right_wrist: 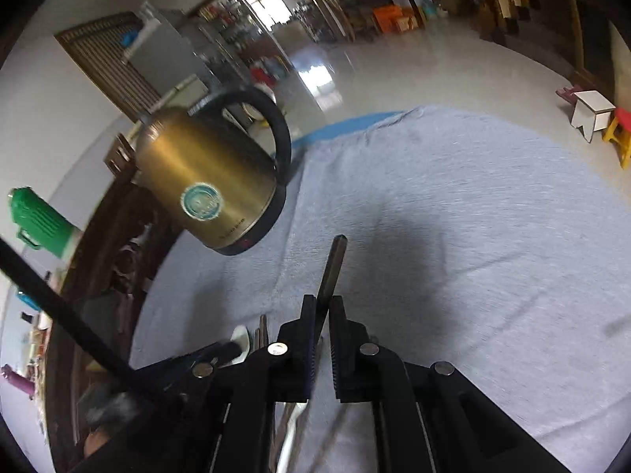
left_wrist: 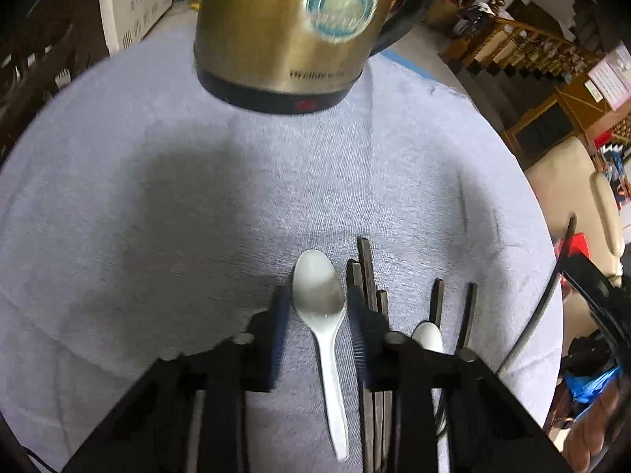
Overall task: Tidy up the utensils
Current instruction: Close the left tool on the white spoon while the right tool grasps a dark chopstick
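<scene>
A white plastic spoon lies on the grey-blue cloth, bowl away from me, between the fingers of my open left gripper, which does not touch it. Dark chopsticks lie just right of the spoon, with a second white spoon and two more dark sticks further right. My right gripper is shut on a dark chopstick that sticks up past its fingertips, above the cloth. Below it, a white spoon and other sticks show.
A brass-coloured electric kettle with a black handle stands at the far side of the cloth; it also shows in the right wrist view. The table edge curves away on the right, with chairs and furniture beyond it.
</scene>
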`<act>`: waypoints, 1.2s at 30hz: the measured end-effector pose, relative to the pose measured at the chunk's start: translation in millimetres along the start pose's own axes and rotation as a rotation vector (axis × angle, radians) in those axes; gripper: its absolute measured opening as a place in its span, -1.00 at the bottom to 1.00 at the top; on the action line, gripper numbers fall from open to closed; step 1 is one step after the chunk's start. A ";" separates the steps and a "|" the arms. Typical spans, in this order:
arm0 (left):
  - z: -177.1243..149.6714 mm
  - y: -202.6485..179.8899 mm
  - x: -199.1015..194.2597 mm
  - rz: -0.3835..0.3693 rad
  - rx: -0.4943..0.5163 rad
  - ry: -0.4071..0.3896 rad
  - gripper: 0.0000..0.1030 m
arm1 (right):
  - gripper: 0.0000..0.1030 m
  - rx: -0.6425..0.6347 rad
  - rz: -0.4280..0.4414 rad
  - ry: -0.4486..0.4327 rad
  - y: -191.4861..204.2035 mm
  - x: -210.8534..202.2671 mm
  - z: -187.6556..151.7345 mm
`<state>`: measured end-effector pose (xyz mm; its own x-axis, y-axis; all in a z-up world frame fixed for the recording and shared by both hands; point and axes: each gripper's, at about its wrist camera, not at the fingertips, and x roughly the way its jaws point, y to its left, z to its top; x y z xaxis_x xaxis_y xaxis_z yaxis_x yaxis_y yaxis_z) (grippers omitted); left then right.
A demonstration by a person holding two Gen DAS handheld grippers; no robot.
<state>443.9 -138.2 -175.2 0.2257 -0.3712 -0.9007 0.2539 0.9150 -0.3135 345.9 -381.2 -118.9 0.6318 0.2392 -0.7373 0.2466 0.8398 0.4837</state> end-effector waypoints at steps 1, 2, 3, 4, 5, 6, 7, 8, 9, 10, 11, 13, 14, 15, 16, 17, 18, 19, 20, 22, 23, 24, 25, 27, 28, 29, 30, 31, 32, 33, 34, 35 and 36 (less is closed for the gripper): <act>-1.2 -1.2 2.0 -0.009 0.000 -0.001 -0.52 | -0.88 0.003 0.005 -0.004 -4.5 -9.8 -2.8; -2.8 -3.5 2.8 -0.011 0.007 -0.014 -0.52 | -0.88 0.007 0.010 -0.006 -4.8 -16.7 -5.8; -3.8 -5.3 2.8 -0.006 0.015 -0.023 -0.52 | -0.88 0.012 0.024 -0.010 -8.3 -24.8 -10.6; -4.3 -6.2 3.2 -0.002 0.018 -0.030 -0.53 | -0.88 0.015 0.031 -0.011 -11.4 -30.7 -11.5; -5.3 -6.7 2.9 -0.003 0.017 -0.036 -0.56 | -0.88 0.018 0.045 -0.013 -12.6 -37.9 -16.0; -8.0 -6.0 -1.7 -0.016 0.014 -0.060 -0.66 | -0.88 0.022 0.060 -0.014 -15.4 -46.8 -20.1; -9.9 -5.7 -5.8 -0.028 0.014 -0.078 -0.78 | -0.88 0.023 0.071 -0.014 -16.1 -51.8 -23.0; -11.7 -5.6 -9.5 -0.041 0.014 -0.088 -0.83 | -0.88 0.021 0.090 -0.015 -14.0 -59.0 -27.6; -15.5 -6.3 -16.2 -0.042 0.020 -0.094 -0.91 | -0.88 0.015 0.101 -0.016 -11.6 -64.3 -31.3; -18.8 -7.0 -21.3 -0.028 0.027 -0.099 -0.98 | -0.88 0.011 0.106 -0.016 -10.7 -68.9 -33.9; -22.8 -7.6 -27.0 -0.013 0.036 -0.104 -0.98 | -0.88 0.003 0.109 -0.017 -7.3 -75.4 -37.6; -28.1 -7.9 -34.1 -0.015 0.039 -0.098 -0.98 | -0.88 -0.005 0.079 -0.012 -5.7 -81.1 -41.3; -29.8 -7.0 -36.8 -0.015 0.036 -0.098 -0.98 | -0.87 0.017 0.053 0.005 -9.3 -81.0 -41.3; -31.6 -4.5 -40.9 -0.015 0.036 -0.103 -0.98 | -0.86 0.053 0.037 0.026 -15.8 -78.6 -40.6; -31.5 -2.4 -43.2 -0.016 0.037 -0.105 -0.98 | -0.68 0.078 0.016 0.045 -22.7 -76.3 -41.1; -31.6 -0.9 -42.7 -0.014 0.035 -0.102 -0.98 | -0.51 0.115 -0.024 0.093 -32.4 -67.5 -38.9; -31.8 -0.6 -39.7 -0.010 0.032 -0.092 -0.98 | -0.15 0.139 -0.048 0.124 -40.3 -58.4 -37.0; -29.9 0.2 -37.1 -0.007 0.027 -0.082 -0.94 | 0.09 0.150 -0.066 0.135 -45.5 -52.7 -35.9; -25.9 1.4 -33.6 -0.008 0.017 -0.072 -0.89 | 0.09 0.166 -0.100 0.137 -51.6 -44.5 -33.0; -15.8 4.3 -28.9 -0.015 -0.006 -0.069 -0.31 | 0.08 0.187 -0.141 0.147 -57.5 -31.6 -27.4; -11.5 5.9 -27.2 -0.006 -0.021 -0.071 -0.14 | 0.08 0.218 -0.167 0.174 -63.5 -19.3 -22.5; -7.0 7.4 -23.8 0.012 -0.040 -0.077 0.03 | -0.03 0.254 -0.181 0.195 -68.5 -8.8 -19.4; -2.6 8.5 -18.1 0.018 -0.051 -0.073 0.03 | -0.19 0.268 -0.185 0.207 -69.8 -2.1 -17.5; 2.5 7.0 -2.2 0.022 -0.048 -0.034 0.02 | -0.31 0.234 -0.267 0.259 -66.0 20.1 -11.4; 2.9 5.7 3.8 0.036 -0.045 -0.016 -0.02 | -0.39 0.230 -0.293 0.269 -65.3 26.8 -11.4; 3.3 1.3 1.7 0.055 -0.022 -0.054 -0.02 | -0.42 0.236 -0.312 0.283 -65.1 34.3 -11.2; 5.2 -4.1 6.3 0.054 0.010 -0.042 -0.09 | -0.49 0.234 -0.337 0.310 -64.2 46.1 -11.7; 5.9 -7.0 6.8 0.067 0.025 -0.055 -0.22 | -0.53 0.225 -0.357 0.322 -63.2 51.4 -12.7; 6.9 -8.4 8.1 0.078 0.031 -0.054 -0.33 | -0.56 0.197 -0.388 0.294 -57.6 51.4 -11.1; 7.6 -9.1 8.5 0.094 0.039 -0.064 -0.55 | -0.66 0.173 -0.404 0.301 -53.1 56.0 -10.8; 7.9 -9.0 9.3 0.096 0.045 -0.061 -0.70 | -0.83 0.158 -0.417 0.287 -49.7 57.0 -11.1; 7.3 -8.0 7.9 0.089 0.051 -0.068 -0.72 | -0.82 0.136 -0.413 0.277 -46.1 57.9 -11.6; 5.4 -7.7 6.8 0.081 0.055 -0.070 -0.79 | -0.84 0.108 -0.409 0.275 -42.3 59.3 -13.3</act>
<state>448.5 -148.6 -177.3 0.3119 -0.3078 -0.8989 0.2830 0.9332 -0.2213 363.2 -396.0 -189.4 0.2543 0.0326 -0.9666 0.5175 0.8397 0.1645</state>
